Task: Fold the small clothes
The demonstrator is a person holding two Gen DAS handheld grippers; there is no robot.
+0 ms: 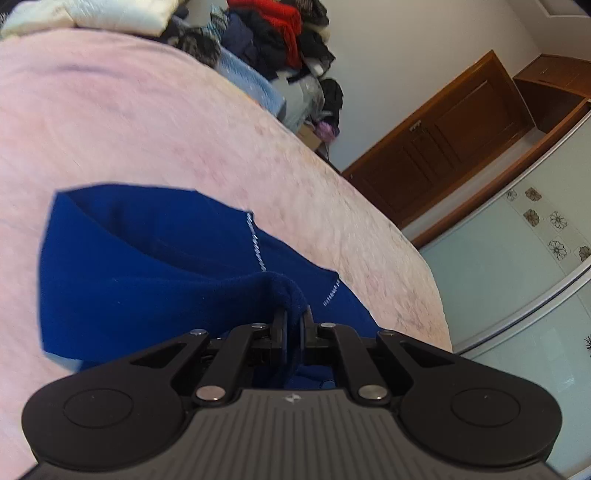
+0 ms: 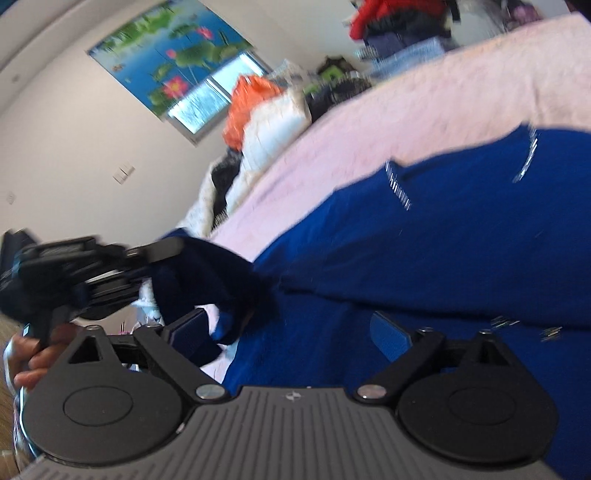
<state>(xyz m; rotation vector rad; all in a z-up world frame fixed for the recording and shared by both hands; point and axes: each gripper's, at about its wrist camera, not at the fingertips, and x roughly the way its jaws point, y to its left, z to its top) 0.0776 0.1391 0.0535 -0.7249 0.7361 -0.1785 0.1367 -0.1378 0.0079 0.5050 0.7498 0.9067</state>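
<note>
A dark blue fleece garment [image 1: 147, 266] with white stitching lies spread on the pink bed cover [image 1: 147, 118]. My left gripper [image 1: 293, 321] is shut on a bunched fold of its edge, lifted a little off the bed. In the right wrist view the same garment [image 2: 424, 240] fills the right side, and the left gripper [image 2: 162, 253] shows at the left, pinching a hanging dark blue flap. My right gripper [image 2: 291, 332] stands open over the cloth; its blue pads [image 2: 391, 334] press on nothing.
A heap of dark and red clothes [image 1: 280, 37] and a white quilt [image 1: 92, 14] lie at the bed's far end. A wooden door [image 1: 443, 140] and pale wardrobe panels [image 1: 517, 277] stand beyond the bed edge. A person's hand [image 2: 33, 354] holds the left gripper's handle.
</note>
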